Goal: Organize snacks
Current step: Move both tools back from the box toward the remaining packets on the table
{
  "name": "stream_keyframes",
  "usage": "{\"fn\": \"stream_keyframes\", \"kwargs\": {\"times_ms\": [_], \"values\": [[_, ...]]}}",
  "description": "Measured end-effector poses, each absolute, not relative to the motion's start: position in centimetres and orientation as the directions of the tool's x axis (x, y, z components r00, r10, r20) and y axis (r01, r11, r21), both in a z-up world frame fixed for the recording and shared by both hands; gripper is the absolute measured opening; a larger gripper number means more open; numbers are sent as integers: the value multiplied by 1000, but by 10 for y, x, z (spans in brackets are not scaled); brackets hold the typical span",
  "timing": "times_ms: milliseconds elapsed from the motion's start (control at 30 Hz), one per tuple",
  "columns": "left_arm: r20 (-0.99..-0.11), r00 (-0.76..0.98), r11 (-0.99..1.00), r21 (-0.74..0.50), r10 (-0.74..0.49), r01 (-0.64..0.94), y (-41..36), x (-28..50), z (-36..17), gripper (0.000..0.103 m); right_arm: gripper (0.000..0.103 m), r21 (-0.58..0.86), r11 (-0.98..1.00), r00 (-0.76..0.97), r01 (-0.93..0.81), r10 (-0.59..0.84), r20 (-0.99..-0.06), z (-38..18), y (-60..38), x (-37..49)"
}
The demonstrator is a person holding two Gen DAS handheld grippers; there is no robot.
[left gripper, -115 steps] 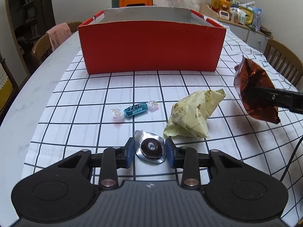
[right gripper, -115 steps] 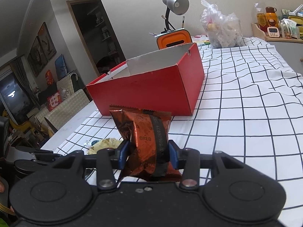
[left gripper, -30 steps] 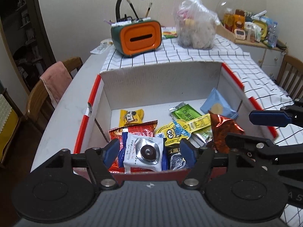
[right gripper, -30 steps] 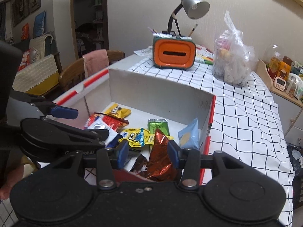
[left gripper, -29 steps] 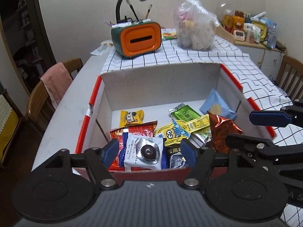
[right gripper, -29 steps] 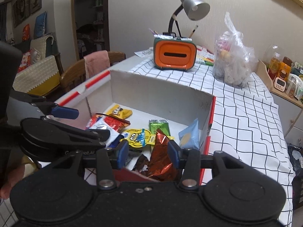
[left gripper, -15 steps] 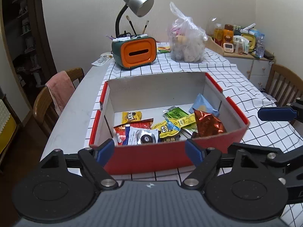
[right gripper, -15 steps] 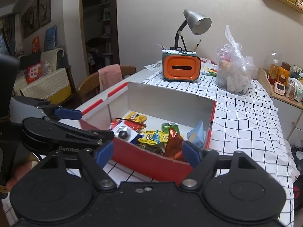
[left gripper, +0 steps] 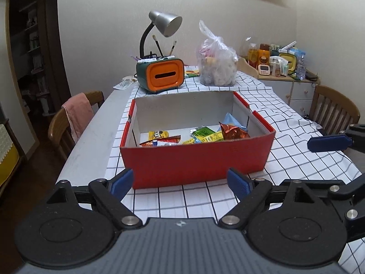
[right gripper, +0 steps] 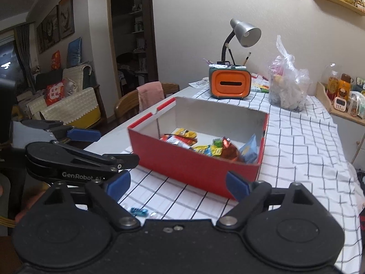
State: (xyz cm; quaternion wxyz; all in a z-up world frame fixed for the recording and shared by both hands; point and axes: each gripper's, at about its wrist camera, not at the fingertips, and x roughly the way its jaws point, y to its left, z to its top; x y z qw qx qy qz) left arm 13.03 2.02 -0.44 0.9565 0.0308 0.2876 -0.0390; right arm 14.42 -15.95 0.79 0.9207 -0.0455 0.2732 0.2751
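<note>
A red cardboard box stands on the checked tablecloth and holds several snack packets, among them a shiny brown-red bag. The box also shows in the right wrist view, with the brown-red bag by its right wall. My left gripper is open and empty, in front of the box. My right gripper is open and empty, also in front of the box. A small blue-wrapped candy lies on the cloth just below the right gripper.
An orange and green pen holder with a grey lamp stands behind the box, next to a clear plastic bag. Wooden chairs stand left and right of the table. The right gripper's blue finger shows at right.
Both grippers have pulled back and away from the box, open and empty. The chocolate cup and the brown-red bag stay in the box.
</note>
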Motion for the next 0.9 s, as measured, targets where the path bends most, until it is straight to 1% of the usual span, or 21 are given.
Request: {"fn": "stream_keyframes", "kwargs": {"times_ms": [33,133,200,300,533,633,733,900], "values": [[-545,836,995,31,-61,92,22,125,-6,89,91,75,842,695,-534,488,-528,6,-160,140],[-504,862,997,20,-51,70,27,109,-12,91,103,99,843,692,-529,496,-524,-3,-161,132],[-488,872,998,9,-47,58,30,101,-19,103,103,138,834,675,-534,520,-524,-11,-162,126],[-482,874,998,-39,-60,48,39,91,-33,103,103,167,838,664,-520,520,-538,-25,-162,122],[-536,839,989,-144,-90,14,61,93,-64,103,103,208,857,635,-472,494,-593,-53,-156,123],[-546,834,986,-167,-83,-11,72,97,-76,103,103,221,861,629,-457,489,-605,-62,-150,125],[-532,843,983,-183,-82,-19,77,96,-80,103,103,208,869,619,-450,471,-629,-71,-142,127],[-514,854,988,-157,-81,-1,68,93,-81,103,102,169,882,614,-440,432,-661,-80,-132,133]]}}
